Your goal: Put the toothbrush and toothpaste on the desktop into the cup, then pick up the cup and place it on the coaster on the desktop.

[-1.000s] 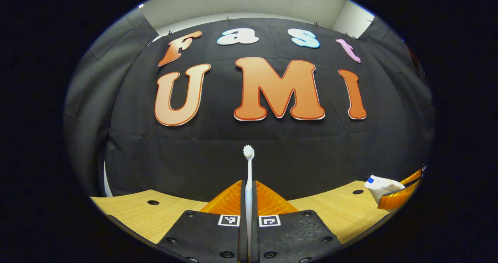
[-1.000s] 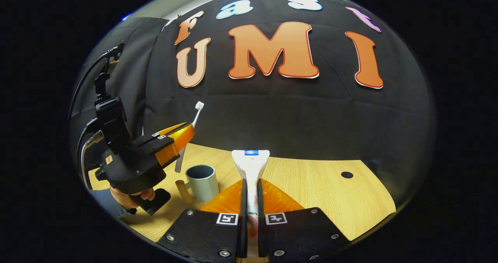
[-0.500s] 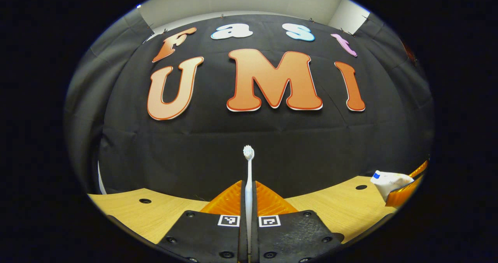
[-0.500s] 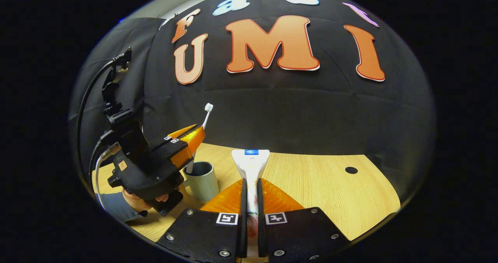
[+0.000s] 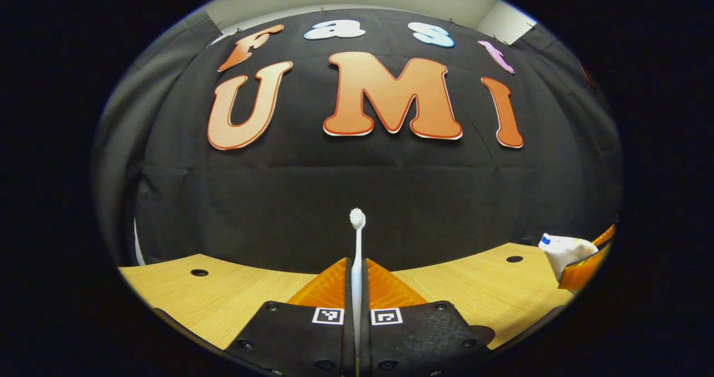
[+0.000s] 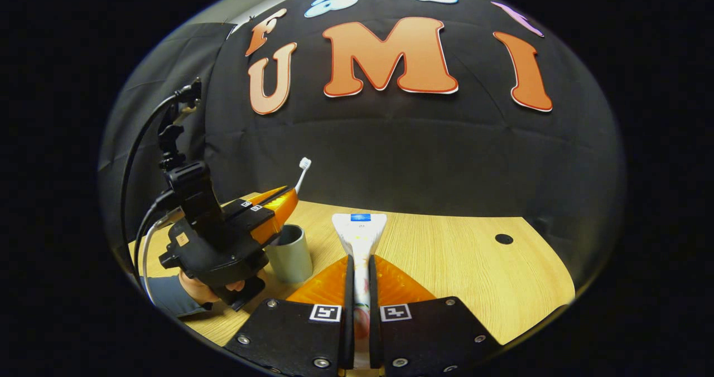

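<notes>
Counter [image 6: 446, 265]: pale wood with round dark holes [image 6: 503, 238] near its far edge; it runs up to the black cloth wall [image 6: 418, 148].
Left gripper [image 6: 284, 207]: seen in the right gripper view over the left part of the counter, tilted upward, directly above the cup; a hand [image 6: 195, 290] in a grey sleeve [image 6: 162, 299] holds it from below, and cables [image 6: 136, 165] loop off its back.
Left fingers: closed on the toothbrush handle, one on each side, as the left gripper view shows [image 5: 357, 268].
Right gripper [image 6: 358, 265]: low over the middle of the counter, pointing toward the far edge; its tip also shows at the right rim of the left gripper view [image 5: 585, 257].
Right fingers: closed flat against both sides of the toothpaste.
Cup [image 6: 290, 254]: grey-green, upright on the counter, just left of the right gripper, partly hidden by the left gripper.
Toothpaste [image 6: 360, 235]: white tube, flat crimped end with a blue mark pointing away, held off the counter.
Toothpaste elsewhere: in the left gripper view [image 5: 563, 249].
Toothbrush [image 5: 356, 254]: white, bristle head up and forward against the wall; its lower end reaches down toward the cup mouth, whether inside I cannot tell.
</notes>
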The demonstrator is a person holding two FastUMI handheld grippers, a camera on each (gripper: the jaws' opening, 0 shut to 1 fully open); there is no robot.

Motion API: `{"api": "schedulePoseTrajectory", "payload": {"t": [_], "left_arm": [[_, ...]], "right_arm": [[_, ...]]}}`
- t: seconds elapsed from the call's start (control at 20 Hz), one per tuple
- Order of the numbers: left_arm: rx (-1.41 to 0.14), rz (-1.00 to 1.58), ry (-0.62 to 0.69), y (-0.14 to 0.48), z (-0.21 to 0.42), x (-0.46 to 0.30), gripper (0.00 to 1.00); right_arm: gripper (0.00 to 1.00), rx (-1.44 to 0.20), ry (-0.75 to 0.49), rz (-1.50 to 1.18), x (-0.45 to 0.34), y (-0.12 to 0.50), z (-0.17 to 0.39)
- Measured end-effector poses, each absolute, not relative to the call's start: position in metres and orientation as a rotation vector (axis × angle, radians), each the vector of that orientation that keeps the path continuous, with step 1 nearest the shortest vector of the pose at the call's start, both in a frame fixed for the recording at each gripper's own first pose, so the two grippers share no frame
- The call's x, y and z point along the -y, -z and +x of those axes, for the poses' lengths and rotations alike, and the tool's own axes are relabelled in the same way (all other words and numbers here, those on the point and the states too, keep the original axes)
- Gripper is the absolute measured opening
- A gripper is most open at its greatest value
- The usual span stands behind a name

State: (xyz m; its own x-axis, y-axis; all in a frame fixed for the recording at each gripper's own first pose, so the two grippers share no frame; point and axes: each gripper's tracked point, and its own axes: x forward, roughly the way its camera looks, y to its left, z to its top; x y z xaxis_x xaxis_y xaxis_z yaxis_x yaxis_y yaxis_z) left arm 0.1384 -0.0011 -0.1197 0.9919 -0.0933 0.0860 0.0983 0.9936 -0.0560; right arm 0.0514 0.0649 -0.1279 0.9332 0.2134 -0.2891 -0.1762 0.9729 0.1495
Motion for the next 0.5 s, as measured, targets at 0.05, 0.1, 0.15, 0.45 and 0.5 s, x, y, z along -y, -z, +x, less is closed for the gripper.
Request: {"api": "schedulePoseTrajectory", "payload": {"t": [0.05,0.1,0.15,0.45,0.5], "left_arm": [[0.074,-0.066,0.096,0.123,0.137,0.0,0.04],[0.066,-0.074,0.099,0.125,0.136,-0.001,0.04],[0.057,-0.08,0.1,0.128,0.135,-0.003,0.04],[-0.002,-0.091,0.114,0.137,0.126,-0.004,0.06],[-0.007,-0.097,0.12,0.136,0.124,-0.005,0.06]], "right_arm": [[0.11,-0.31,-0.202,0.125,-0.065,0.128,0.051],[0.11,-0.312,-0.201,0.129,-0.066,0.129,0.051],[0.11,-0.313,-0.206,0.13,-0.067,0.131,0.05],[0.11,-0.32,-0.211,0.121,-0.069,0.133,0.048],[0.11,-0.321,-0.213,0.12,-0.07,0.134,0.047]]}}
